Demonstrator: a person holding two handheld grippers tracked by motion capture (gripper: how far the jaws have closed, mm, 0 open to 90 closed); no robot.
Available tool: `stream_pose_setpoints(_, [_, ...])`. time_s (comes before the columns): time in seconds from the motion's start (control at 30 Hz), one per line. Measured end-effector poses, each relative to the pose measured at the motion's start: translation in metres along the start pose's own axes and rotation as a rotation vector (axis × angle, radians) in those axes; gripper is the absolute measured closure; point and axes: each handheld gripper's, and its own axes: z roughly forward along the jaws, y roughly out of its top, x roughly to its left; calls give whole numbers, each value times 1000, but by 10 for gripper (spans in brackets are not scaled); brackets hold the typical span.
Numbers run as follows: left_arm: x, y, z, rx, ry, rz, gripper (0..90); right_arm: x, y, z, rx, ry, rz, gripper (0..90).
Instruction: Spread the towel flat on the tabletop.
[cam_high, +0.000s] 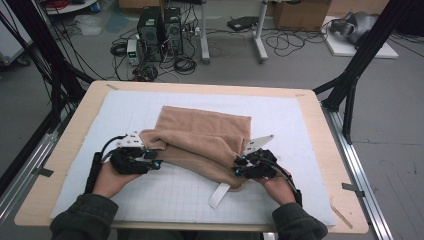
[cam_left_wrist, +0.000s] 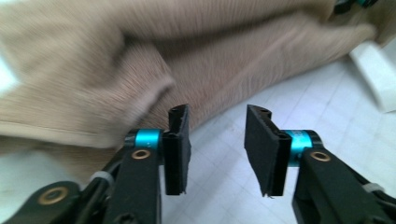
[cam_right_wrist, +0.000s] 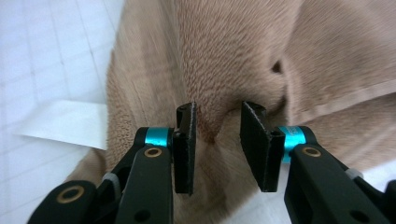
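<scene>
towel (cam_high: 205, 135) — tan, fuzzy, folded | mat (cam_high: 300, 130) — white, gridded

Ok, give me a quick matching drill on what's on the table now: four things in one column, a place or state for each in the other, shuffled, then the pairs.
Things:
1. towel
2. left tongs
3. right tongs
4. white tag

Places or states:
A. open, a fold of cloth between the jaws
B. tan, bunched in the middle of the mat
C. open, only the gridded mat between the jaws
D. sticks out from the near edge of the cloth

Pairs: 1-B, 2-C, 3-A, 4-D
</scene>
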Motion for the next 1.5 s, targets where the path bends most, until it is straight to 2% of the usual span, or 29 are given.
stream_pose_setpoints(0.1, [3,-2,20,37,40,9,538,-1,-3,10,32,-2,4,665])
stream_pose_setpoints(0.17, [3,-1,31,45,64,17,550,-2,-5,12,20,-1,12,680])
stream_pose_setpoints(0.23, [0,0,38,50,114,34,625,-2,-6,12,16,-4,20,700])
stream_pose_setpoints(0.3, [-1,3,40,54,134,26,680,-1,-6,12,14,-6,20,733])
stream_pose_setpoints(0.43, [-1,3,37,49,130,31,839,1,-5,12,16,-1,23,813])
stream_pose_setpoints(0.47, [-1,3,36,47,124,25,851,2,-5,12,19,-1,16,821])
stream_pose_setpoints(0.57, [-3,3,28,35,117,32,862,1,-6,8,-1,33,26,833])
stream_pose_setpoints(0.73, [-9,3,4,-4,83,43,864,3,-7,-13,-74,44,45,833])
stream_pose_setpoints(0.8, [-14,2,-7,-26,71,54,865,6,-7,-22,-97,51,36,832])
stream_pose_setpoints(0.93, [-28,-1,-33,-59,71,90,865,23,-1,-35,-122,55,-16,832])
stream_pose_setpoints(1.03, [-38,-5,-53,-88,36,71,865,39,2,-41,-123,66,-54,832])
stream_pose_setpoints(1.1, [-47,-10,-67,-99,22,76,865,50,3,-45,-126,69,-74,831])
stream_pose_setpoints(1.2, [-59,-18,-89,-124,-16,86,857,70,3,-55,-138,115,-112,814])
stream_pose_setpoints(1.23, [-62,-21,-95,-145,-21,86,834,75,4,-58,-154,143,-131,790])
stream_pose_setpoints(1.27, [-63,-22,-99,-157,-41,73,771,80,4,-62,-173,169,-139,762])
stream_pose_setpoints(1.3, [-63,-22,-101,-154,-51,71,718,82,5,-66,-197,171,-145,747])
stream_pose_setpoints(1.33, [-62,-22,-101,-149,-41,82,693,83,6,-69,-209,158,-151,732])
stream_pose_setpoints(1.37, [-61,-22,-97,-144,-33,83,672,81,8,-70,-206,128,-154,707])
stream_pose_setpoints(1.43, [-55,-24,-85,-121,-15,88,638,74,11,-65,-167,77,-153,702])
stream_pose_setpoints(1.5, [-48,-26,-69,-108,-8,83,624,67,12,-51,-136,59,-138,683])
